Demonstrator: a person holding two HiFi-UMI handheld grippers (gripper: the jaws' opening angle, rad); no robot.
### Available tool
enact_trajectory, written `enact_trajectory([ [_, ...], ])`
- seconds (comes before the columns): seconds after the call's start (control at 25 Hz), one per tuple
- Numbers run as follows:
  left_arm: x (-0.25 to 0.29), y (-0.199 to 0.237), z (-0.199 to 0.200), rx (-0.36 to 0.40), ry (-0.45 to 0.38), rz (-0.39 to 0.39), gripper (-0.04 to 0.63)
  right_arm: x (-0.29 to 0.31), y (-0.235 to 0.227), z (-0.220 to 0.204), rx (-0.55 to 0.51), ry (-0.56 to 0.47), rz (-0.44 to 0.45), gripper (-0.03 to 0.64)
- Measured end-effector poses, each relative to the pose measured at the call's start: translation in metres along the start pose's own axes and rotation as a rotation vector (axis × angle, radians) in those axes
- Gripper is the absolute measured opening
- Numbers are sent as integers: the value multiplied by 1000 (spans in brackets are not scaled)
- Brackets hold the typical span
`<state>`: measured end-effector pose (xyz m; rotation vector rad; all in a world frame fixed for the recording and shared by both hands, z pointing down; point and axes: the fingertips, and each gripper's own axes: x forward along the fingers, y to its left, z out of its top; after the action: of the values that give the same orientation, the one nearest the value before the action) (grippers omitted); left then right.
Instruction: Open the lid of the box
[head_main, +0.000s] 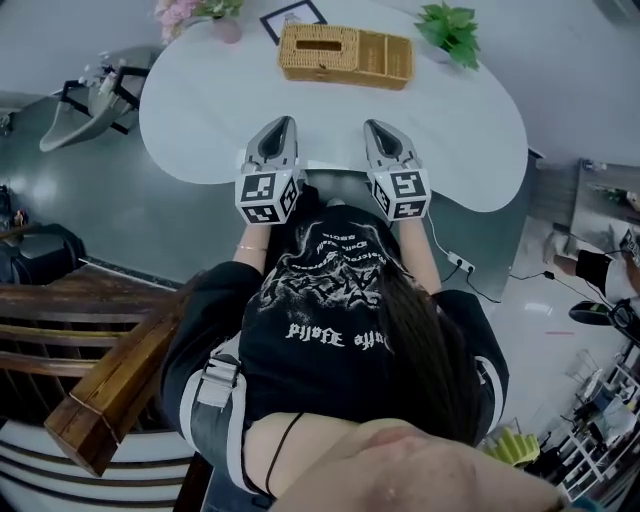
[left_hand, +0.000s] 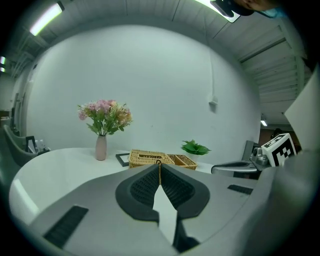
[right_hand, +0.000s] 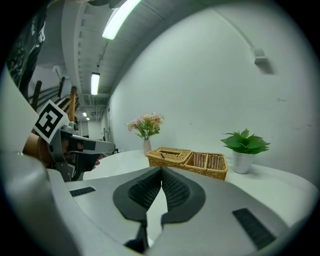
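A woven wicker box (head_main: 345, 55) stands at the far side of the white table (head_main: 220, 110). Its left half carries a slotted lid (head_main: 318, 47), which lies flat; its right half is open compartments. The box also shows in the left gripper view (left_hand: 161, 159) and in the right gripper view (right_hand: 187, 161). My left gripper (head_main: 282, 124) and right gripper (head_main: 378, 127) rest side by side near the table's front edge, well short of the box. Both are shut with nothing between their jaws (left_hand: 159, 169) (right_hand: 161, 172).
A pink flower vase (head_main: 226, 28) stands at the back left, a small dark frame (head_main: 292, 18) behind the box, and a potted green plant (head_main: 452, 32) at the back right. A wooden bench (head_main: 90, 390) sits to my left, on the floor.
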<state>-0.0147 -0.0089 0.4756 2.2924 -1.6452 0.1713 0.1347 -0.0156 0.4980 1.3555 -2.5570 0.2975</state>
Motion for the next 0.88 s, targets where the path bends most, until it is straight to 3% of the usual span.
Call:
enact_trajectory([
  [0.36,37,43,23,-8,17,-45,28,47,-1,26,-2,0,-41,26],
  [0.88,75,85,20,-27,61,-104,28,100,11,31,-22,61,-35,26],
])
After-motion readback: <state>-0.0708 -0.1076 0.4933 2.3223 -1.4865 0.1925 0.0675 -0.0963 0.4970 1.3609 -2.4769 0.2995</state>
